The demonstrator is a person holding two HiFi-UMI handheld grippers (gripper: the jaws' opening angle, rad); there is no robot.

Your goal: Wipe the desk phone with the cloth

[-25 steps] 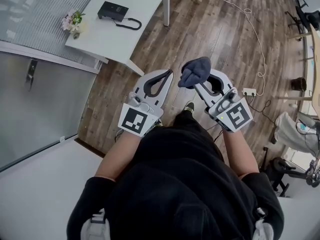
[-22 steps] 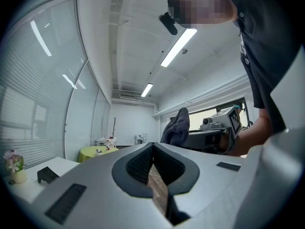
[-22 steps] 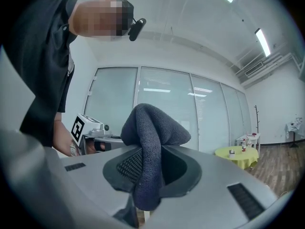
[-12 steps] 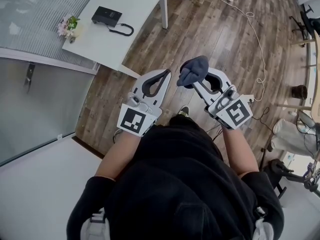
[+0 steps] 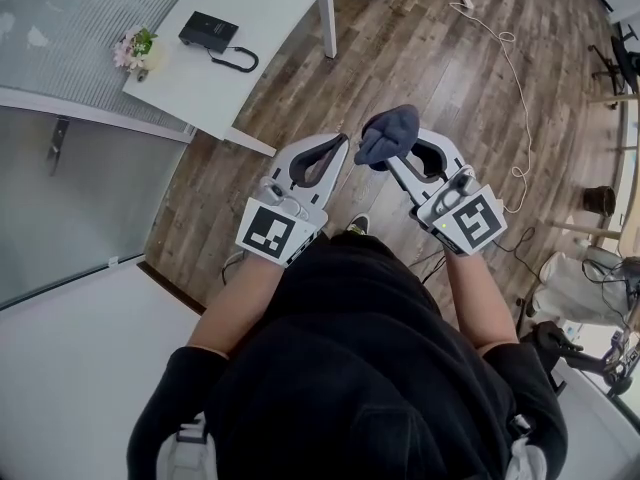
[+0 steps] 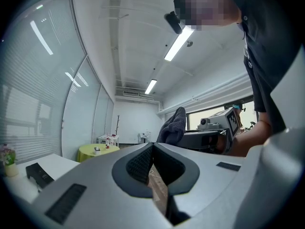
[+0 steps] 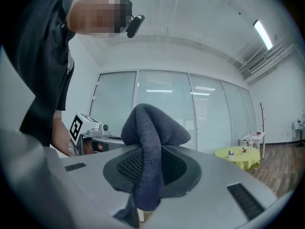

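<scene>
Head view, from the left: a small bunch of flowers (image 5: 135, 48) sits at the left edge of the white table (image 5: 280, 3), with the black desk phone (image 5: 208, 30) just beside it and its cord (image 5: 232, 59) looping toward the table's middle. Well apart from the table, over the wooden floor (image 5: 420, 58), the left gripper (image 5: 338, 144) has its jaws pressed together with nothing between them. Near it, the dark blue cloth (image 5: 392, 128) bulges up from the right gripper (image 5: 392, 164), whose jaws are clamped on its fold. Farther right, a white cable (image 5: 512, 73) trails across the floor.
</scene>
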